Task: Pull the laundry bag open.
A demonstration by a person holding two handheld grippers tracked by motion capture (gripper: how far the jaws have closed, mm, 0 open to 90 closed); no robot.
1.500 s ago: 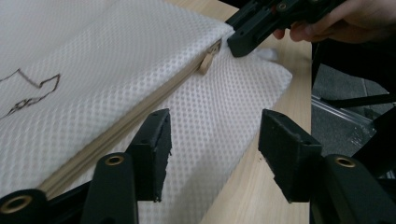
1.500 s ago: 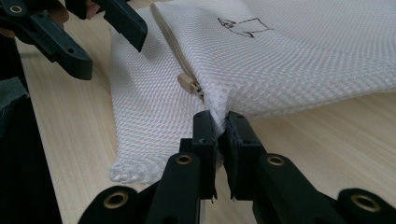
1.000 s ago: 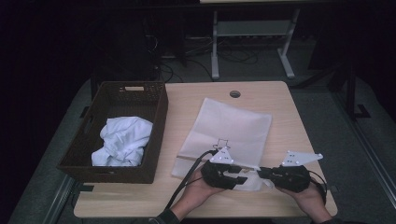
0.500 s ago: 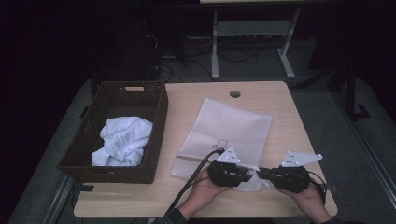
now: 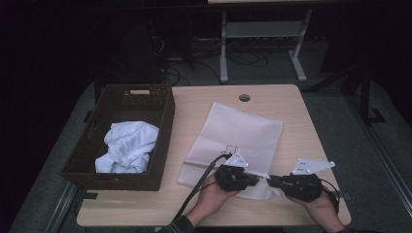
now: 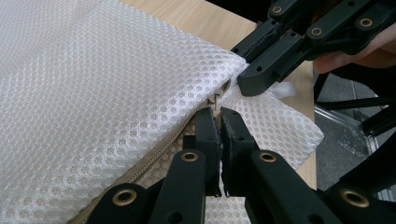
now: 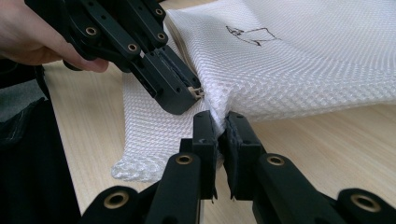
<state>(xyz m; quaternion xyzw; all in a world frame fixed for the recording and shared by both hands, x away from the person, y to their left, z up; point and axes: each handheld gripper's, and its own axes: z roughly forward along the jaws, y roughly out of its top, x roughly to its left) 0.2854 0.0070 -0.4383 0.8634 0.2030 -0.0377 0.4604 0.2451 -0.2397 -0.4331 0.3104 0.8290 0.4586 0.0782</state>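
Note:
A white mesh bag [image 5: 238,133] lies flat on the wooden table [image 5: 194,104], its zipper along the near edge. In the left gripper view my left gripper [image 6: 218,114] is shut on the small metal zipper pull [image 6: 216,99]; its jaws have just been closing on the pull. My right gripper [image 7: 219,119] is shut on the bag's mesh [image 7: 303,60] at the corner just beside the zipper's end. In the high view the left gripper [image 5: 257,180] and the right gripper [image 5: 270,181] point at each other, tips almost meeting at the bag's near right corner.
A dark woven basket [image 5: 165,116] stands at the table's left with a crumpled white cloth [image 5: 128,145] in it. A round cable hole [image 5: 244,97] sits near the far edge. Bare wood lies right of the bag and along the near edge.
The left hand has edged slightly right along the bag's near edge. The right hand and the bag stay as they were.

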